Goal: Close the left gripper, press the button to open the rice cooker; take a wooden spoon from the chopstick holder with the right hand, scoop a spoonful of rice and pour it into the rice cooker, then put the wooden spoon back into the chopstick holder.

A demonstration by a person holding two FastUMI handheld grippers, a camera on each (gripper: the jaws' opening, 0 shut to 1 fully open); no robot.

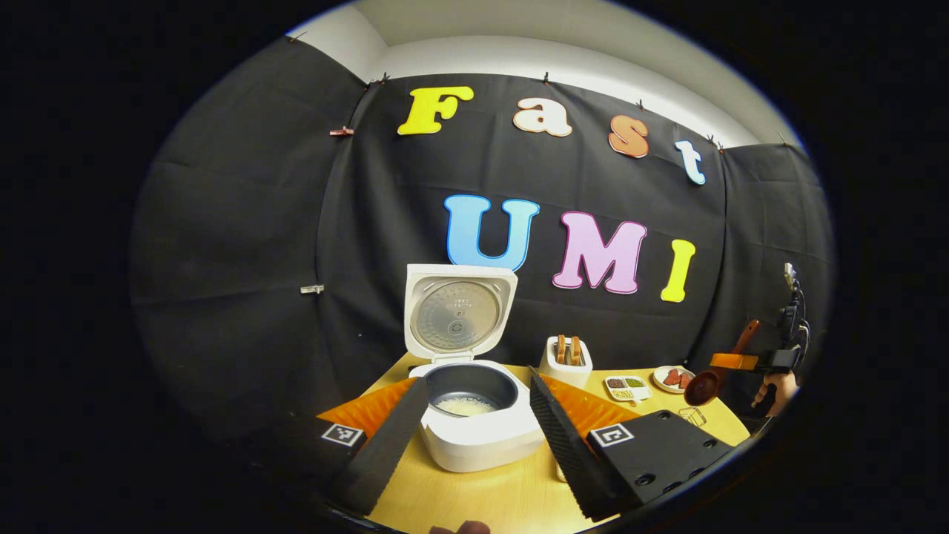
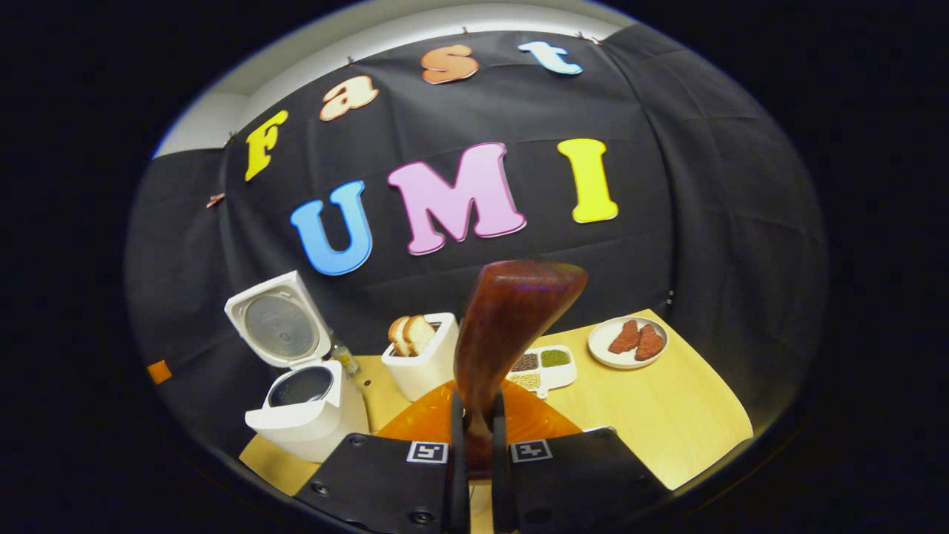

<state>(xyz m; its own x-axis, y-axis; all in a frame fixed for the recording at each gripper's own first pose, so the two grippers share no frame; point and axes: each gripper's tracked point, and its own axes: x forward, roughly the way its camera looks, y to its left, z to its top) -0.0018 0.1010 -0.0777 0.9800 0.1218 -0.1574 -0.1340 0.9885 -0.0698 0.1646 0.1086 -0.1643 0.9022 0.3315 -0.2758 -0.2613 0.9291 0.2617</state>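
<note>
The white rice cooker [image 1: 478, 437] stands open on the wooden table, its lid [image 1: 457, 315] upright and white rice in the dark inner pot [image 1: 467, 404]. My left gripper [image 1: 474, 434] is open, one finger on each side of the cooker's front. At the far right, my right gripper [image 1: 730, 362], held by a hand [image 1: 775, 389], is shut on a wooden spoon [image 1: 704, 384] hanging bowl-down above the table. In the right gripper view the spoon [image 2: 504, 334] rises from between the shut fingers of the right gripper [image 2: 478, 437], with the cooker [image 2: 304, 404] at the left. The white holder [image 1: 567, 361] [image 2: 426, 356] stands right of the cooker.
A white divided dish of grains [image 1: 625, 387] [image 2: 541, 367] and a plate of reddish slices [image 1: 671, 378] [image 2: 629, 341] sit behind the holder's right side. A small clear object [image 1: 693, 417] lies near the table's right edge. Bare tabletop [image 2: 667, 415] spreads on the right.
</note>
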